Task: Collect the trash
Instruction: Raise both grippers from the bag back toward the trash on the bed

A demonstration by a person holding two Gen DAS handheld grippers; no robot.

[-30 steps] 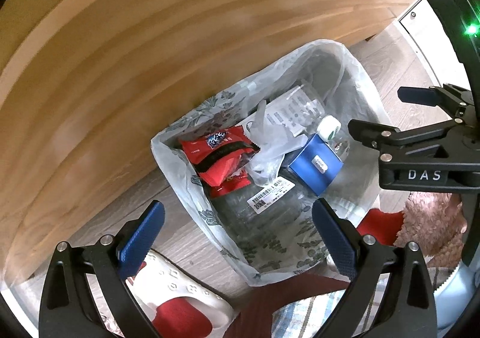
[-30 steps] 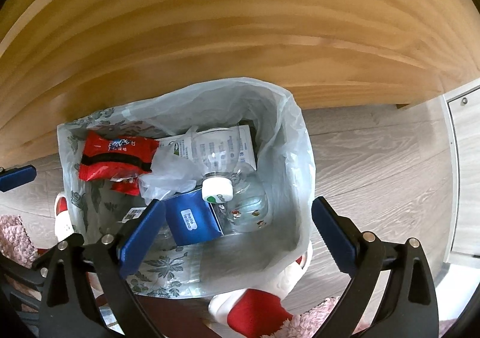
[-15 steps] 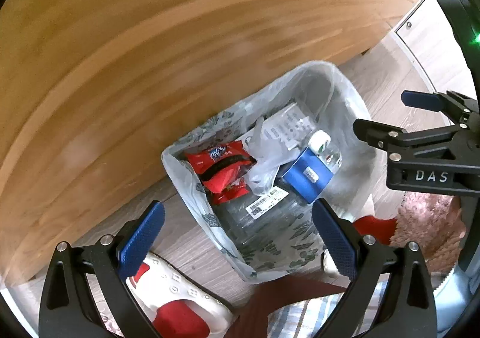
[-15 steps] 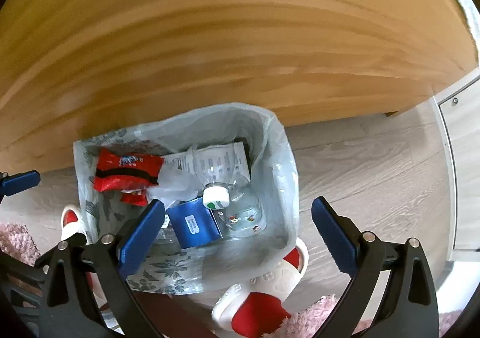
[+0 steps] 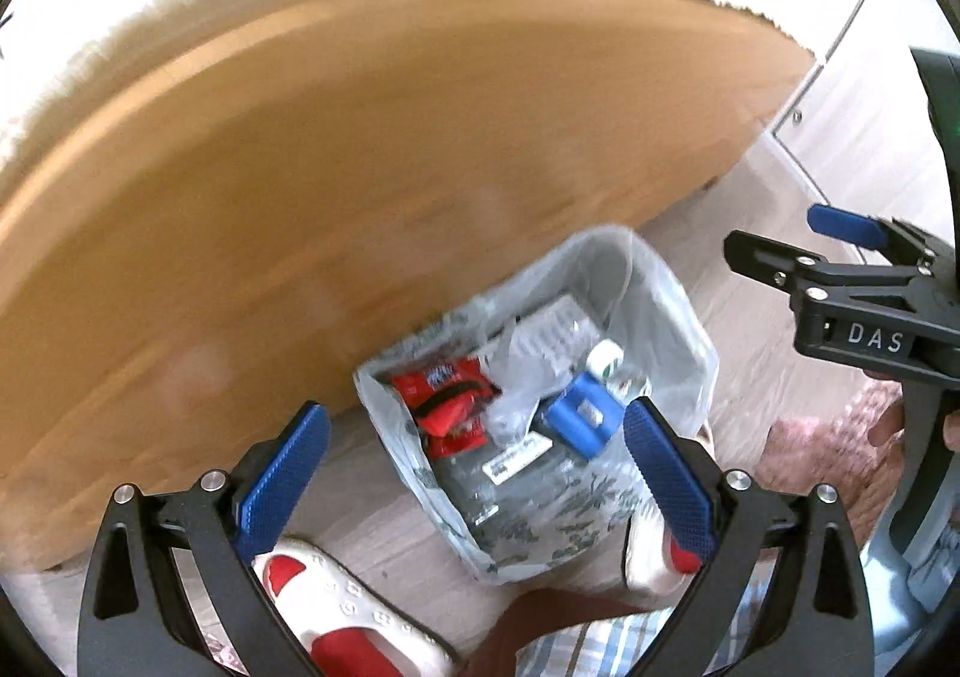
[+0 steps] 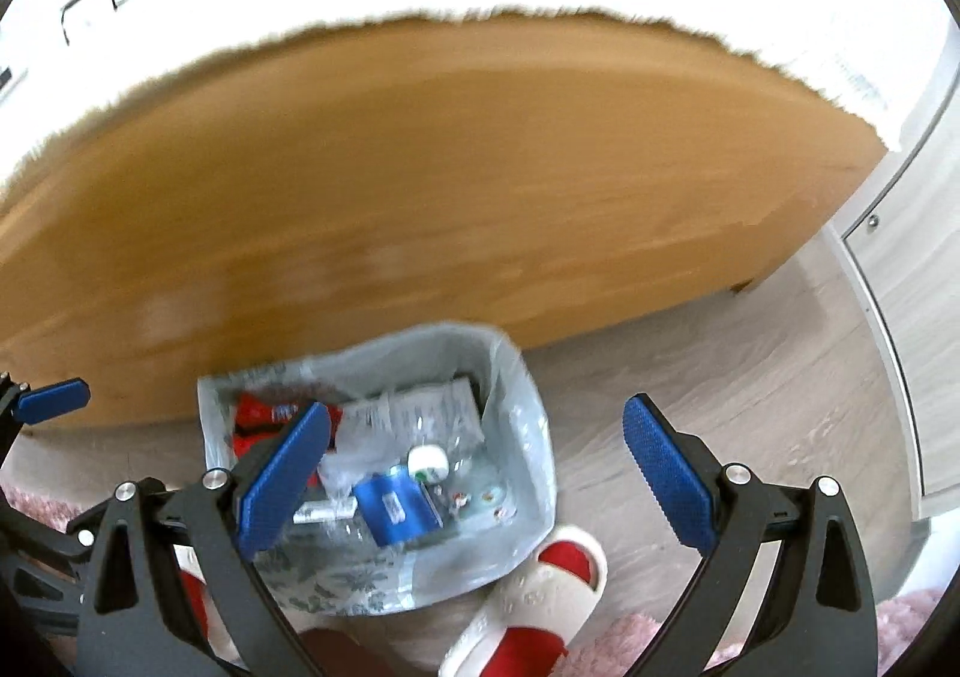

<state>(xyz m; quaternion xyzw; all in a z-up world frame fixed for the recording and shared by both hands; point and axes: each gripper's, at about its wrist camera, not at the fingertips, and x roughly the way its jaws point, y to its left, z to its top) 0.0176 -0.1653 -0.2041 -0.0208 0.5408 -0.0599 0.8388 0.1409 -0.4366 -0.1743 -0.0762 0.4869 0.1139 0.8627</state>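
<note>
You held the left gripper [image 5: 477,488] and right gripper [image 6: 477,488] spread wide and empty above the lined trash bin [image 5: 690,317] — it sat just ahead, below the fingers — so wrappers could drop straight in.

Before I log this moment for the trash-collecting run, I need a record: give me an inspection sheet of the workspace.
Surface: pale wood-look floor; wooden panel behind the bin.
Job's things: lined trash bin holding a red wrapper, blue box, clear bottle with white cap, printed paper.
Clutter: red-and-white slippers; pink rug.
Grippers: left gripper open, empty; right gripper open, empty; both above the bin.
Cables: nothing seen.
Surroundings: white cabinet at right; view above the panel overexposed.
</note>
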